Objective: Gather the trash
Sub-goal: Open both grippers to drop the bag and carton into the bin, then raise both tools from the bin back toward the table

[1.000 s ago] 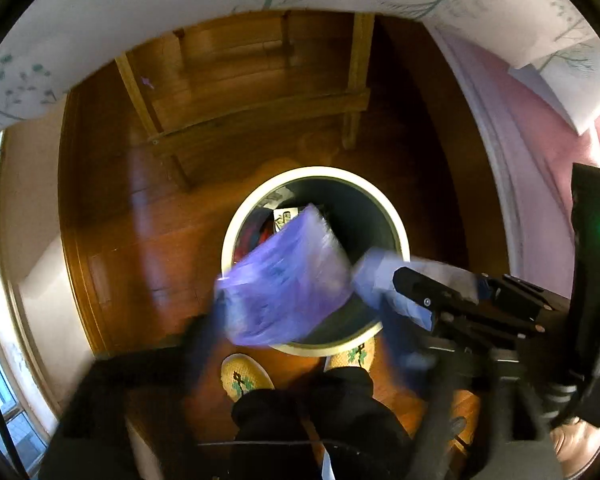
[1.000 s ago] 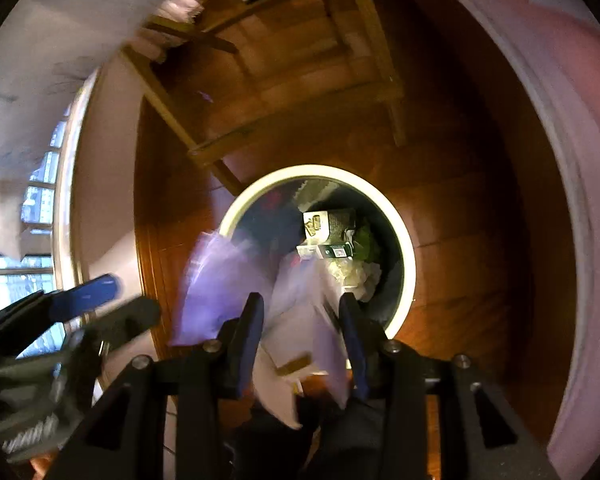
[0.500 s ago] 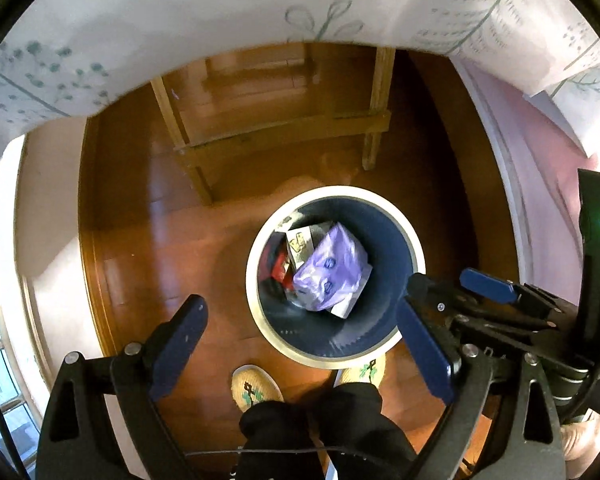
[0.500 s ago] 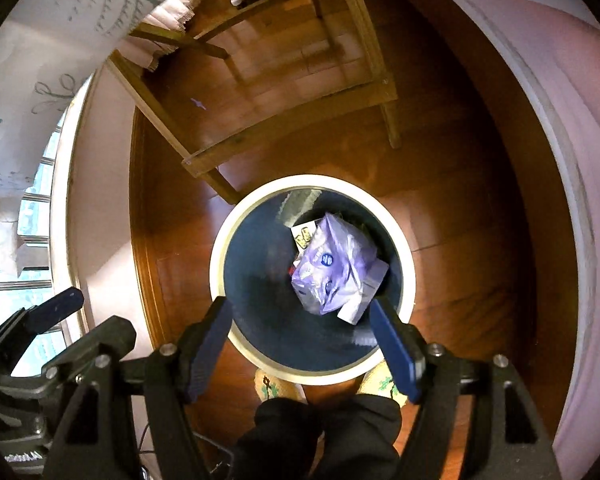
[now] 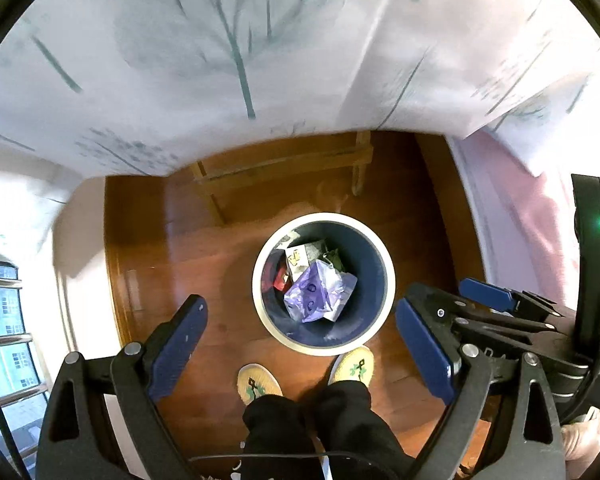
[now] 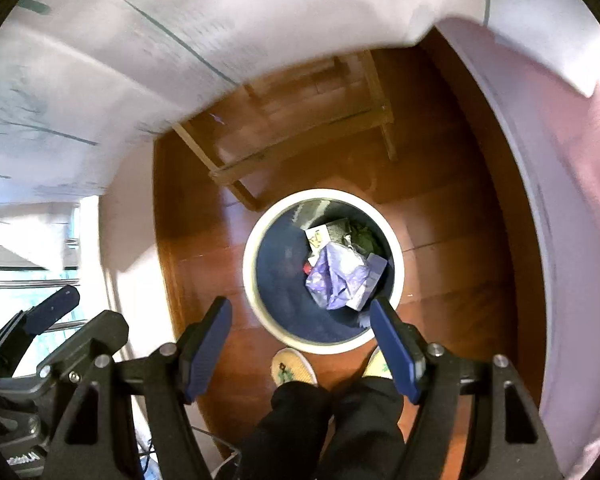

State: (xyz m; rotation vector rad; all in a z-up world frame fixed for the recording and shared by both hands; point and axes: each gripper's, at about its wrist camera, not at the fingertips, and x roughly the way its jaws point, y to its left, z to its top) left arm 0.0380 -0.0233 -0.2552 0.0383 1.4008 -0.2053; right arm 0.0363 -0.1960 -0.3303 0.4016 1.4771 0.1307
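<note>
A round bin with a white rim [image 5: 260, 308] [image 6: 249, 280] stands on the wooden floor below both grippers. A crumpled purple wrapper [image 5: 314, 296] [image 6: 338, 276] lies inside it on top of a white carton [image 5: 300, 254] [image 6: 318, 236] and other trash. My left gripper [image 5: 300, 340] is open and empty, high above the bin. My right gripper [image 6: 302, 340] is open and empty too, also well above the bin. The right gripper's fingers [image 5: 488, 294] show at the right of the left wrist view.
A white tablecloth with green plant prints [image 5: 240, 52] [image 6: 140, 52] hangs over a wooden table frame [image 5: 284, 164] [image 6: 300, 120] beyond the bin. The person's yellow slippers [image 5: 258, 384] [image 6: 294, 366] stand just before the bin. A window [image 5: 4, 340] is at left, pink fabric [image 6: 572, 220] at right.
The purple wrapper left both grippers and dropped into the bin. Both grippers opened and have since risen, so the bin looks smaller and the tablecloth fills the top.
</note>
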